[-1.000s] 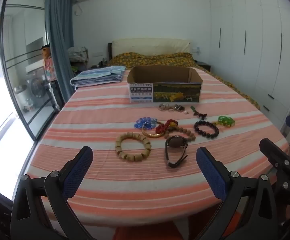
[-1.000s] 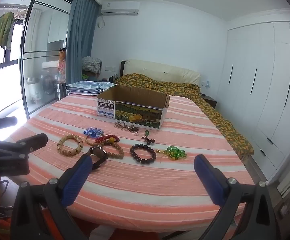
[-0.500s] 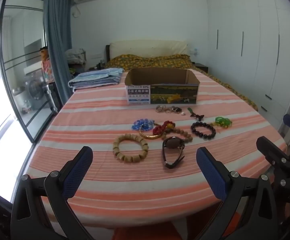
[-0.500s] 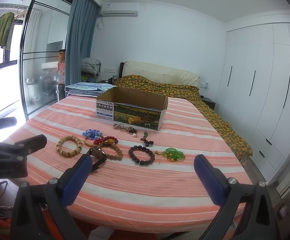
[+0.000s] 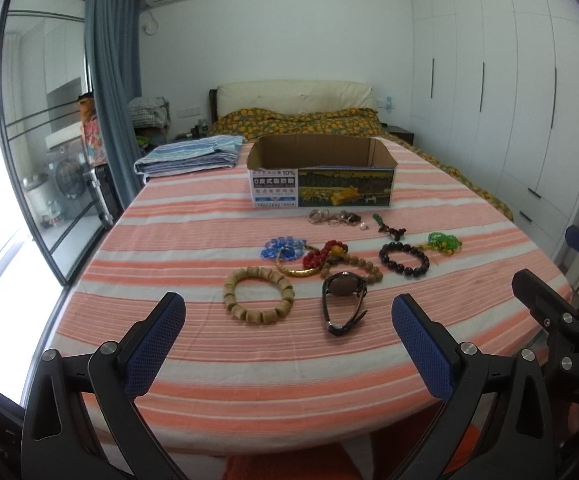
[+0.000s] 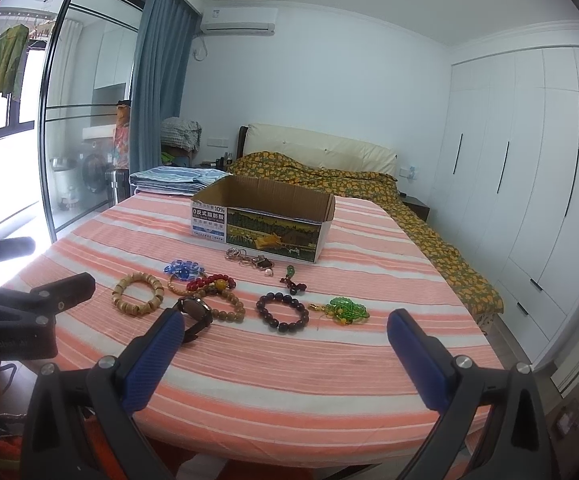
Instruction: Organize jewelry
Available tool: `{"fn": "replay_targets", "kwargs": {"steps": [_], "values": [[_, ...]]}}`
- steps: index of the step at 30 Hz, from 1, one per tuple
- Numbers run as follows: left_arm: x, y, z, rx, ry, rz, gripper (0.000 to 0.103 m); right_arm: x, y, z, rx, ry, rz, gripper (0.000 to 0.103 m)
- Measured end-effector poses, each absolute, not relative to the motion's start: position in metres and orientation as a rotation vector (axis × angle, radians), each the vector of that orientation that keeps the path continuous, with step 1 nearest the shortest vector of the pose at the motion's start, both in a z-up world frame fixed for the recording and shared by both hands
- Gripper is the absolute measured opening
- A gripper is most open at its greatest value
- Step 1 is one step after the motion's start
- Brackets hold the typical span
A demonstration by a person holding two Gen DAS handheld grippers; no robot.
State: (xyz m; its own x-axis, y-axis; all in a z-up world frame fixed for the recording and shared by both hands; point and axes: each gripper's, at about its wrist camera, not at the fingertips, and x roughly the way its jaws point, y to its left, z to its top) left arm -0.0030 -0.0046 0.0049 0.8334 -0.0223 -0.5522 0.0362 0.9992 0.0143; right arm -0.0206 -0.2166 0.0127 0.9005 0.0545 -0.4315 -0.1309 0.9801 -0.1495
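Observation:
Several pieces of jewelry lie on a striped orange and white cloth [image 5: 193, 236]: a tan wooden bead bracelet [image 5: 258, 294], a dark watch [image 5: 343, 300], a dark bead bracelet [image 5: 404, 259], a green bead piece [image 5: 444, 241], a blue bead piece [image 5: 283, 247] and red beads [image 5: 323, 254]. An open cardboard box [image 5: 321, 170] stands behind them. My left gripper [image 5: 287, 320] is open and empty above the near edge. My right gripper [image 6: 283, 340] is open and empty, in front of the dark bead bracelet [image 6: 282, 311] and the box [image 6: 263, 218].
A folded blue striped sheet [image 5: 191, 156] lies at the back left of the cloth. A bed with a yellow patterned cover [image 5: 301, 118] is behind. Glass doors [image 5: 45, 152] stand to the left and white wardrobes [image 5: 517, 100] to the right.
Both grippers have risen and tilted up a little, so the jewelry sits slightly lower in both views. Nothing on the cloth has moved. Both grippers stay open.

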Motion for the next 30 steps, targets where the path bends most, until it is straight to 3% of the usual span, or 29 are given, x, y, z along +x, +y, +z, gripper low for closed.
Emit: {"fn": "replay_targets", "kwargs": {"steps": [30], "values": [[-0.0037, -0.0047, 0.005, 0.026, 0.576, -0.034, 0.103, -0.0216, -0.2157, 0.0137, -0.176, 0.431, 0.095, 0.103]]}}
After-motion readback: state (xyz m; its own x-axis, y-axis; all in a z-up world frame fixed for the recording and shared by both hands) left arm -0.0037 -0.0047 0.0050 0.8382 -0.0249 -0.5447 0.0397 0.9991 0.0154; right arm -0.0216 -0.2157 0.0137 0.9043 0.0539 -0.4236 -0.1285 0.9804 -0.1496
